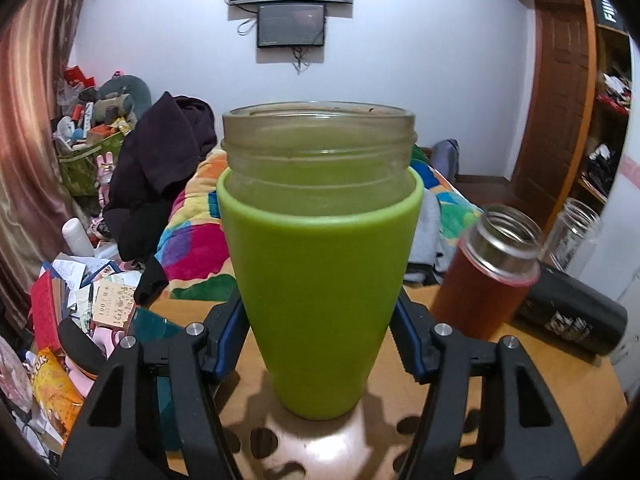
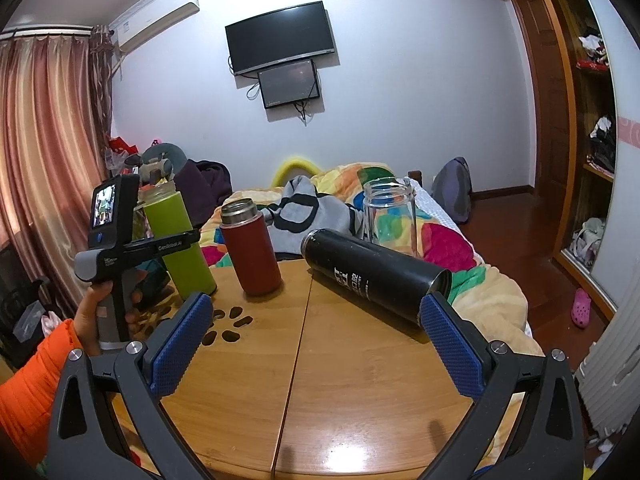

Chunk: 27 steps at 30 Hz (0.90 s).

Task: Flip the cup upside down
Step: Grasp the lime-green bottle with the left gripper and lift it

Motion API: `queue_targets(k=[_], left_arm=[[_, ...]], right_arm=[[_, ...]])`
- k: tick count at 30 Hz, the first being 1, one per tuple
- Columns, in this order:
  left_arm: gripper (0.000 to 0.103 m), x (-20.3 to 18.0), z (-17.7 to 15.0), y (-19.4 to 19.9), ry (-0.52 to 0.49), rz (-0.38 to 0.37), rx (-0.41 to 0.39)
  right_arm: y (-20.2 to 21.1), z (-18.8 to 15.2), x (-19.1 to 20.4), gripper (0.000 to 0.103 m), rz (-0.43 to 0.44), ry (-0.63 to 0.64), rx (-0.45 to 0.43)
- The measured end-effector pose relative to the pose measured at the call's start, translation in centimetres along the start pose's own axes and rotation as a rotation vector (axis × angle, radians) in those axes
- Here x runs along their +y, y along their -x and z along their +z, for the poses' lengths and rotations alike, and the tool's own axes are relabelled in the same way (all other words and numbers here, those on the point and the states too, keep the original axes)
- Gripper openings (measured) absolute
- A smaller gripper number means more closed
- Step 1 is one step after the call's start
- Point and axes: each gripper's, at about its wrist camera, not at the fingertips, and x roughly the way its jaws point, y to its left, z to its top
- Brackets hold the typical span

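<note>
A green-sleeved glass cup (image 1: pixel 320 280) stands upright on the wooden table (image 1: pixel 540 392), mouth up. My left gripper (image 1: pixel 320 340) is shut on the cup's lower body, with a blue pad on each side. The right wrist view shows the same cup (image 2: pixel 180 240) at the table's left edge, with the left gripper's body in front of it. My right gripper (image 2: pixel 316 344) is open and empty above the table's front middle (image 2: pixel 360 380).
A red flask (image 2: pixel 251 252) stands upright, mouth open. A black flask (image 2: pixel 372 276) lies on its side. A clear glass bottle (image 2: pixel 390 216) stands at the far edge. A bed with a colourful quilt (image 2: pixel 448 248) lies behind the table. Clutter (image 1: pixel 72 320) fills the floor on the left.
</note>
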Motion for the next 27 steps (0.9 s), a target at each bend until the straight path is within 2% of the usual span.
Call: queue_targets(k=[7,19,23,27], left_arm=[[0.063,-1.8,-1.9,3.9,-0.072,-0.099,0.018],[0.064,-6.3,-6.7,12.1,-0.250,-0.276,-0.025],[0.064,-7.6,-7.6,13.7,-0.270,-0.358,-0.016],[0.064,-8.5,-8.1,14.5,-0.276,-0.401,-0.019]], right_arm=[[0.5,0.1,0.8,0.103,0.014,0.017,-0.013],[2.3,-1.4,2.1,0.103,-0.020,0.089,-0.001],[2.8,-1.9,2.1,0.103,-0.031,0.102,0.005],[3.1,-2.2,2.2,0.103,-0.031,0.112,0.007]])
